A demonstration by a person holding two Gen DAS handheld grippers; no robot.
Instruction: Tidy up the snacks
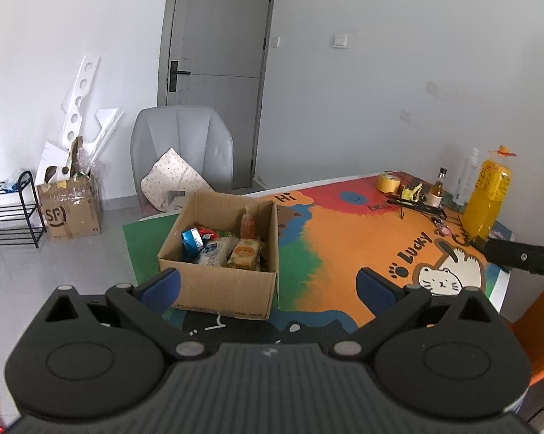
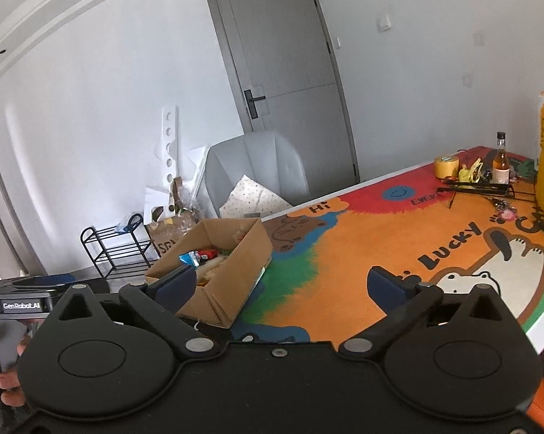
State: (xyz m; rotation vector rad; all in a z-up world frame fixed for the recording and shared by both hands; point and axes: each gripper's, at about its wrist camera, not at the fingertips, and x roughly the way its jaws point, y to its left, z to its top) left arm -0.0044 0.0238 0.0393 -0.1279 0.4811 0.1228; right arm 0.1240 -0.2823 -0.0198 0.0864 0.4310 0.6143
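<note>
Open brown cardboard box (image 1: pixel 219 282) sits on the left part of the table, on the green and blue patches of the colourful cartoon-print table mat (image 1: pixel 347 238). Inside it: packaged snacks (image 1: pixel 221 246), including a blue packet, a pale wrapped pack, a tan pack with an orange face print, and an orange-red pouch standing upright at the back. Left gripper (image 1: pixel 268 282) is wide, nothing between the blue-padded fingers (image 1: pixel 163 285), hovering just short of the box's near wall. Right gripper (image 2: pixel 286 285) is also wide and empty, box off its left finger. Far right end of the table: tall yellow plastic bottle (image 1: pixel 487 199), small amber glass bottle (image 1: pixel 438 186), yellow tape roll (image 1: pixel 388 182). Beyond the table: grey padded chair (image 1: pixel 183 144) with a dotted cushion, grey door (image 1: pixel 215 54), black wire shoe rack (image 1: pixel 11 213) on the floor.
</note>
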